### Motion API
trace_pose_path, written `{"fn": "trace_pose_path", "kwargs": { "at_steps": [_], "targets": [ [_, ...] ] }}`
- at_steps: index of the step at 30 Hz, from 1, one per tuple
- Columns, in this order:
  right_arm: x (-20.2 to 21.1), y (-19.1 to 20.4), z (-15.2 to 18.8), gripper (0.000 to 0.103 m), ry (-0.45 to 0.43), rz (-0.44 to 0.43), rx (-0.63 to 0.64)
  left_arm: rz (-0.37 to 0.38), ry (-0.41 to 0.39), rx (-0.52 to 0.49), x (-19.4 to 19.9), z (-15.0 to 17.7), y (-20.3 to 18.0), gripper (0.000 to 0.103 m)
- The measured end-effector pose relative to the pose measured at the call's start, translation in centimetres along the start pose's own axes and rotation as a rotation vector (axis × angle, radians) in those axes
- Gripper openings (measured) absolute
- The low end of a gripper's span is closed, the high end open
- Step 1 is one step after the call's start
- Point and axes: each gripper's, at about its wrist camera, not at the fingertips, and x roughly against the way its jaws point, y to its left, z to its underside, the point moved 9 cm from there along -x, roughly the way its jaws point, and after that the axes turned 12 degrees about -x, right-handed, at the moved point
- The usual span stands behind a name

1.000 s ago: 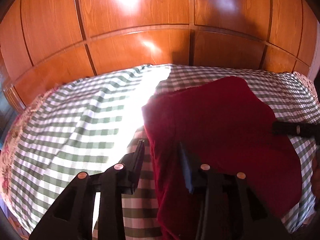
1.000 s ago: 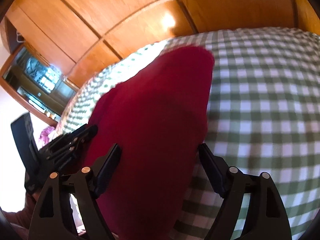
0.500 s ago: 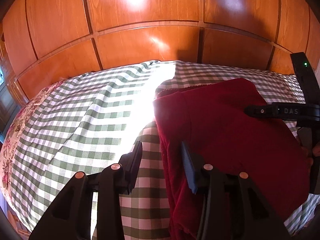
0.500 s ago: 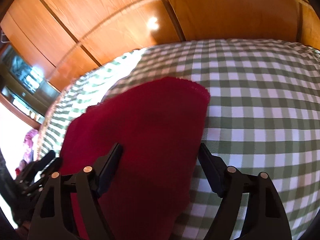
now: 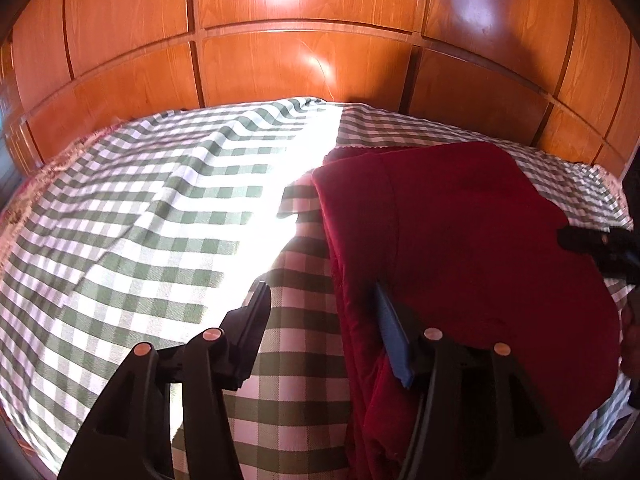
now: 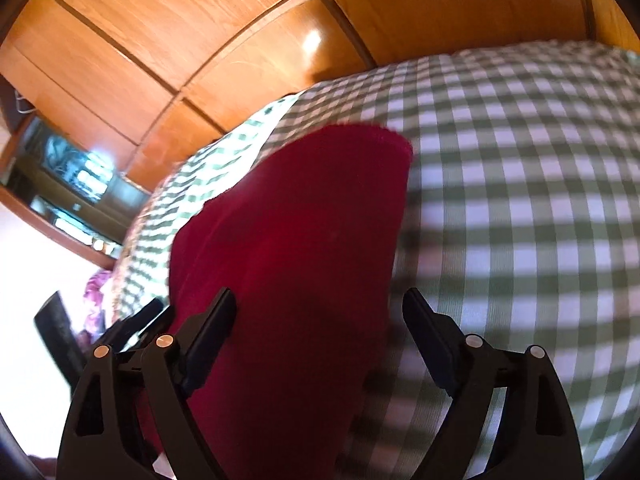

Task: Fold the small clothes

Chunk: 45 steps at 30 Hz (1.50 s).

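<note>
My left gripper (image 5: 320, 304) hangs released, jaws spread over the left edge of the red cloth (image 5: 460, 240), which lies folded on the green checked sheet (image 5: 160, 208) toward 3 o'clock. My right gripper (image 6: 318, 312) is released too, straddling the cloth's right edge. I can read no writing.

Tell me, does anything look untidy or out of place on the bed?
Yes: the checked cloth is rumpled, with a flap turned over beside the red garment. The garment's left edge is bunched.
</note>
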Motion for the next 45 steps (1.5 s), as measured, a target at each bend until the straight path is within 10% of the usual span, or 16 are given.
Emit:
{"fn": "trace_pose_path", "kwargs": {
  "at_steps": [10,15,27,35,41,45],
  "targets": [
    [-1.4,0.9,4.3,0.082,0.078,-0.116,-0.031,0.236,-0.003,0.171,-1.6,1.4,1.2,0.053],
    [-1.8,2.0,4.4,0.062,0.074,-0.091,0.008,0.366,-0.016,0.250,-1.6,1.9,0.5,0.024],
    [9.5,3.8,4.2,0.044,-0.153,-0.054,0.169,0.523,-0.062,0.058,1.2,-3.8,-11.5,0.008],
    [21.0,-6.8,-0.3,0.044,-0.384,0.061,0.020,0.626,-0.055,-0.223,-0.4,-12.9,-29.0,0.007],
    [22.6,-19.0,-2.0,0.045,-0.424,0.170,-0.220,0.460,0.104,-0.456,-7.5,-11.9,-38.0,0.009],
    [20.9,-23.2,-0.2,0.061,-0.423,0.183,-0.318,0.425,0.045,-0.491,-7.3,-11.7,-38.5,0.012]
  ]
}}
